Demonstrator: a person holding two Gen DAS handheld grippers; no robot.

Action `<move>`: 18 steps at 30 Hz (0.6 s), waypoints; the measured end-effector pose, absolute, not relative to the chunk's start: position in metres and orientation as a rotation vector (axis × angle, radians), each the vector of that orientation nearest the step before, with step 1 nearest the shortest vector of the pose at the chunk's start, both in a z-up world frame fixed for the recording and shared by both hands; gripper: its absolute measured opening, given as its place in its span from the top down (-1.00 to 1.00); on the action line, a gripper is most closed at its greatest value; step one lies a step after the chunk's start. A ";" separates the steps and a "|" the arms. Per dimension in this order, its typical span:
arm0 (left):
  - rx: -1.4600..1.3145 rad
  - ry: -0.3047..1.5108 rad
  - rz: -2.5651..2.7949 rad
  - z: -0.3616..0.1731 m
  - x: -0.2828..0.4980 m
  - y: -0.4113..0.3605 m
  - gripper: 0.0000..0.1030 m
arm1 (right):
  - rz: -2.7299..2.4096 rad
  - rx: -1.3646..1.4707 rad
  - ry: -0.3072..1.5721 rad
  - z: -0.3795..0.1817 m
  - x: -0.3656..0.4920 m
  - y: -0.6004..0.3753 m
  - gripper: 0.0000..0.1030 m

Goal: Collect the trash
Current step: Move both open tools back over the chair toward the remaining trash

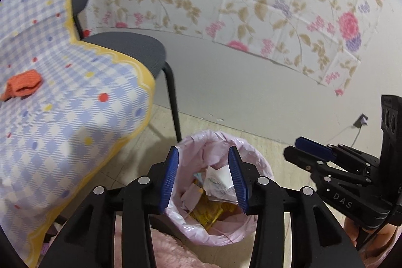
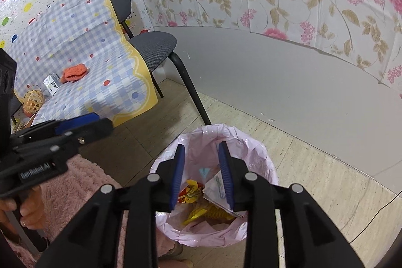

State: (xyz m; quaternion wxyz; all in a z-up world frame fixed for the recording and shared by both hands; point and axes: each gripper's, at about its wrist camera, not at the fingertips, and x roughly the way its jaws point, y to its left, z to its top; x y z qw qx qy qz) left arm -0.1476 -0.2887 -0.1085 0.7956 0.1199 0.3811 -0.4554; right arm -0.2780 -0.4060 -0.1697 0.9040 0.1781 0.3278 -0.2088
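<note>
Below, both grippers hang over the pink-lined trash bin (image 1: 253,162) on the floor, wrappers (image 2: 198,192) already inside. The left gripper (image 1: 203,177) is spread and empty; so is the right gripper (image 2: 202,172).

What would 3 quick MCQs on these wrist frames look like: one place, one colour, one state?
1. Where is the orange cloth?
A. in the bin
B. on the checked tablecloth
C. on the chair seat

2. What colour is the bin liner?
A. pink
B. black
C. green

3. How do the left gripper's jaws stand?
A. shut on a wrapper
B. open, holding nothing
C. shut on the liner

Answers:
1 B, the orange cloth lies on the checked tablecloth.
2 A, the bin liner is pale pink.
3 B, the left gripper shows a wide gap above the trash, nothing between its pads.
</note>
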 end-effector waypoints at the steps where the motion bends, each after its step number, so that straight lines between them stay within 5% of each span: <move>1: 0.254 0.814 -0.970 -0.107 -0.147 -0.286 0.17 | -0.431 0.366 0.670 -0.167 -0.279 -0.405 0.46; 18: 0.170 0.622 -0.619 -0.038 -0.105 -0.172 0.15 | -0.236 0.195 0.518 -0.078 -0.209 -0.342 0.46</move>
